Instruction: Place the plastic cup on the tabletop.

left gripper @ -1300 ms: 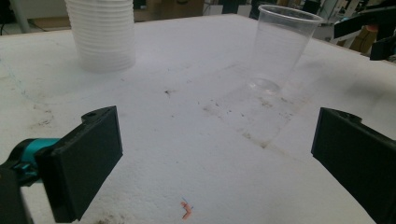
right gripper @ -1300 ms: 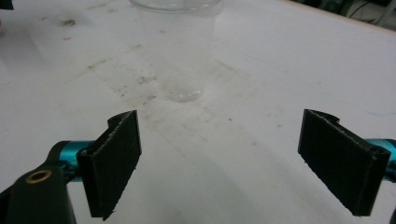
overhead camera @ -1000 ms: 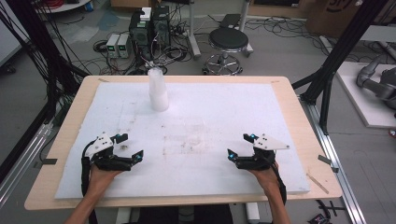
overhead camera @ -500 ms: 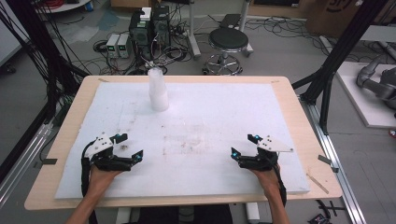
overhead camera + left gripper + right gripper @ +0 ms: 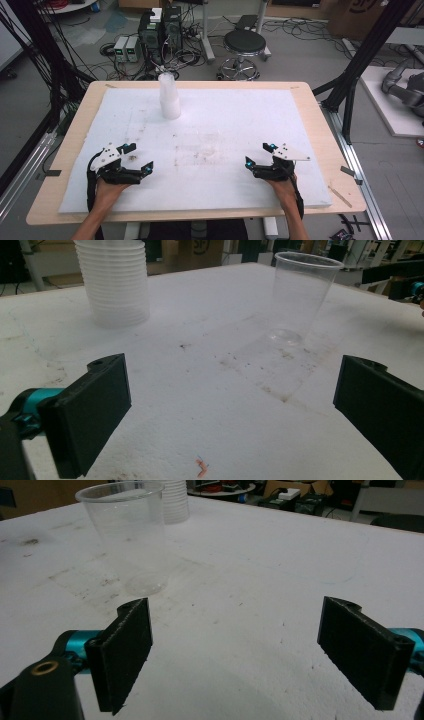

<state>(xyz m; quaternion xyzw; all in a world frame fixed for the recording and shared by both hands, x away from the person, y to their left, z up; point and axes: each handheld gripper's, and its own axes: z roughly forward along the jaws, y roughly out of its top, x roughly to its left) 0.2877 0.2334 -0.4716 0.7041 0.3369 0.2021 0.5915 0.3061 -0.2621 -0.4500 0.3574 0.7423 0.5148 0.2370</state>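
Observation:
A tall stack of clear plastic cups point(image 5: 169, 97) stands upright near the far edge of the white foam sheet point(image 5: 240, 115); it also appears in the left gripper view point(image 5: 115, 282) and the right gripper view point(image 5: 175, 500). One single clear cup point(image 5: 300, 300) stands upright alone on the middle of the sheet, ahead of both grippers point(image 5: 132, 540). My left gripper point(image 5: 139, 157) rests low at the near left, open, with nothing between its jaws point(image 5: 232, 405). At the near right, my right gripper point(image 5: 258, 155) is open and holds nothing point(image 5: 240, 650).
The foam sheet covers a wooden table point(image 5: 325, 145) and carries brown smudges point(image 5: 200, 152) at its middle. A small red scrap point(image 5: 201, 467) lies just ahead of the left gripper. Beyond the far edge are a stool point(image 5: 245, 45), computer boxes point(image 5: 160, 25) and black frame posts point(image 5: 360, 60).
The right gripper has drifted slightly to the right. The left gripper and the cups have stayed put.

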